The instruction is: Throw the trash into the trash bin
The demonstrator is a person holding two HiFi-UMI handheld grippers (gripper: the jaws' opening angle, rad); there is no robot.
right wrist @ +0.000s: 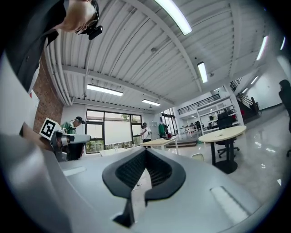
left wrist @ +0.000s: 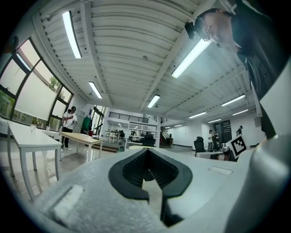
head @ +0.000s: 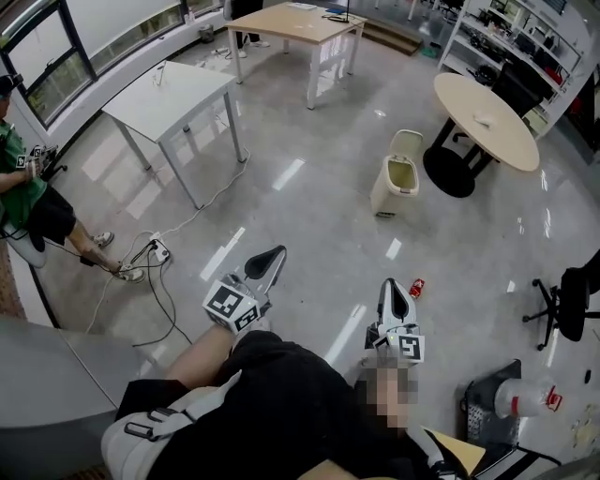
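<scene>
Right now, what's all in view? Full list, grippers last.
trash bin: 1, cream, lid up, floor centre-right
round table: 1, beige, right of bin
square table: 1, white, upper left
long table: 1, light wood, top centre
small red item: 1, red, floor, lower right of centre
office chair: 1, black, right edge
power strip: 1, white, floor left
bystander: 1, green shirt, left edge
left gripper: 1, white, fingers together, empty
right gripper: 1, white, fingers together, empty
</scene>
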